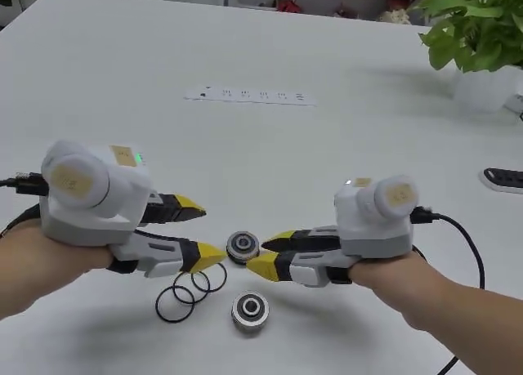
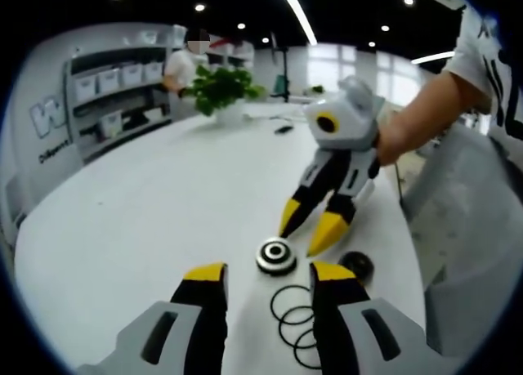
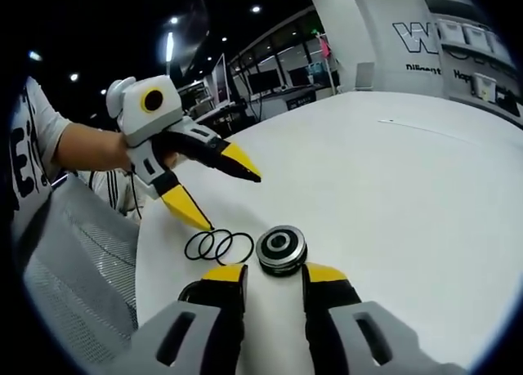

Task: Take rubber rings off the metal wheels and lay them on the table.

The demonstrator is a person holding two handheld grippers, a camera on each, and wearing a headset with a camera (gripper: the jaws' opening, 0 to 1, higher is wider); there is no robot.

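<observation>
Left gripper [image 1: 209,232] and right gripper [image 1: 258,256] (jaws open, both empty) flank round silver metal wheel [image 1: 243,246]; three thin black rubber rings [image 1: 193,290] lie by white worktop's [image 1: 343,154] near edge.

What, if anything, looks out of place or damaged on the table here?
Nothing stands out. Three rubber rings lie flat, overlapping, on the table beside the near wheel; the far wheel sits between the open left gripper and right gripper. No spill or damage shows.

Two metal wheels [image 1: 243,246] are present, one far, one near [image 1: 250,308]. Three rubber rings [image 1: 193,289] lie left of the near wheel. Grippers number two: left gripper [image 1: 214,230], right gripper [image 1: 255,255].
</observation>
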